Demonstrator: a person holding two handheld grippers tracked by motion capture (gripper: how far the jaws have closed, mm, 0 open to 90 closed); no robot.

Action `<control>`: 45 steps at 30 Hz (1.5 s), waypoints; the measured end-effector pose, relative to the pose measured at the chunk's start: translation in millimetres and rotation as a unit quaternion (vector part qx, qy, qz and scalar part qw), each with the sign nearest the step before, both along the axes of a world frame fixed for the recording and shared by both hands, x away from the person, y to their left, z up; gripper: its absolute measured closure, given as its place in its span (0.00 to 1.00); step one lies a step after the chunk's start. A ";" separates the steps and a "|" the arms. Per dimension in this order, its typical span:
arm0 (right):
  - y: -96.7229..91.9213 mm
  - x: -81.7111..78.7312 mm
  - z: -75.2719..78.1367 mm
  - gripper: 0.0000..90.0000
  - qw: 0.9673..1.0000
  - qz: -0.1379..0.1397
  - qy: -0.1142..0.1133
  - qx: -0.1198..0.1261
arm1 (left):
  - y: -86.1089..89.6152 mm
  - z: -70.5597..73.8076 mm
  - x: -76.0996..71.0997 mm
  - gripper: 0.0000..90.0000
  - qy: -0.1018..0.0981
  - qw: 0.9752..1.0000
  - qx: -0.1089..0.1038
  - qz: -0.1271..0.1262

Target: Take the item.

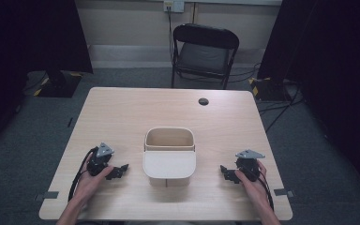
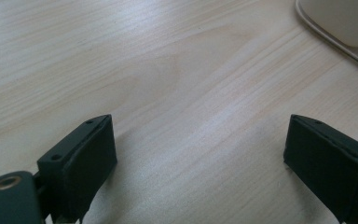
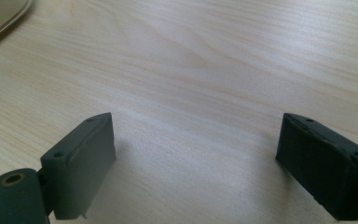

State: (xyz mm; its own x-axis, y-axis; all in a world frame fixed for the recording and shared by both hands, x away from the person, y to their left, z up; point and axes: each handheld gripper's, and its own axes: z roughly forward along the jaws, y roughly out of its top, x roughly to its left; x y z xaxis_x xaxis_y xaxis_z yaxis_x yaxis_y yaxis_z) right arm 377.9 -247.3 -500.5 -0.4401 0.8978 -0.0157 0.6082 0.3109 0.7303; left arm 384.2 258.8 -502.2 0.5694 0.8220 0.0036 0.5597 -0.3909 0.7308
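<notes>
Box place: the beige box (image 1: 169,152) stands at the table (image 1: 122,112) middle, between both hands, touched by neither.
Left gripper (image 1: 117,172): jaws wide apart, nothing between them; the box lies at its 3 o'clock.
Right gripper (image 1: 226,172): jaws also spread, holding nothing; the box lies at its 9 o'clock.
Long axis: box runs 12 to 6 o'clock.
Nearer hand: about equal, I judge.
</notes>
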 end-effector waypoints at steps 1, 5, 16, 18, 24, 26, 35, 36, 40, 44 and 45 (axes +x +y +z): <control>0.0 0.0 0.0 0.12 1.000 0.000 0.000 0.000 | 0.1 0.1 0.0 0.09 0.001 1.000 0.001 -0.001; 0.0 0.0 0.0 0.12 1.000 0.000 0.000 0.000 | 0.9 0.1 0.1 0.09 0.000 1.000 0.001 -0.004; 0.0 0.0 0.0 0.12 1.000 0.000 0.000 0.000 | 2.6 2.4 -1.5 0.17 0.002 1.000 -0.002 0.007; 0.0 0.0 0.0 0.12 1.000 0.000 0.000 0.000 | 1.6 3.4 -2.3 0.17 -0.002 1.000 0.001 0.005; 0.0 0.1 0.0 0.12 1.000 0.000 0.000 0.000 | -1.6 8.0 -6.1 0.17 -0.005 1.000 -0.012 -0.005; -0.1 0.1 0.0 0.12 1.000 0.000 0.000 0.000 | -2.1 9.9 -7.4 0.18 -0.006 1.000 -0.014 -0.010; 0.0 0.0 0.0 0.12 1.000 0.000 0.000 0.000 | -8.8 17.5 -14.8 0.18 -0.008 0.999 -0.038 -0.034; 0.0 0.0 0.0 0.12 1.000 0.000 0.000 0.000 | -9.7 17.9 -15.5 0.18 -0.010 0.999 -0.036 -0.036; 0.0 0.0 0.0 0.12 1.000 0.000 0.000 0.000 | -13.5 20.5 -18.8 0.18 -0.012 0.998 -0.041 -0.049; 0.0 0.1 0.0 0.12 1.000 0.000 0.000 0.000 | -16.4 23.5 -22.5 0.18 -0.008 0.997 -0.055 -0.061; 0.0 0.1 0.0 0.12 1.000 0.000 0.000 0.000 | -16.4 23.5 -22.5 0.18 -0.008 0.997 -0.055 -0.061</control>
State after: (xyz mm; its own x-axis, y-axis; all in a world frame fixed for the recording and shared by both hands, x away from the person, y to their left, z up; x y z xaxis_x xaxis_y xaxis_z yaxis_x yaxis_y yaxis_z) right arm 378.0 -247.4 -500.5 -0.4401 0.8978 -0.0157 0.6082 0.3109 0.7303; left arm 361.8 242.4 -478.7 0.6650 0.7433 -0.0724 0.5010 -0.3721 0.7814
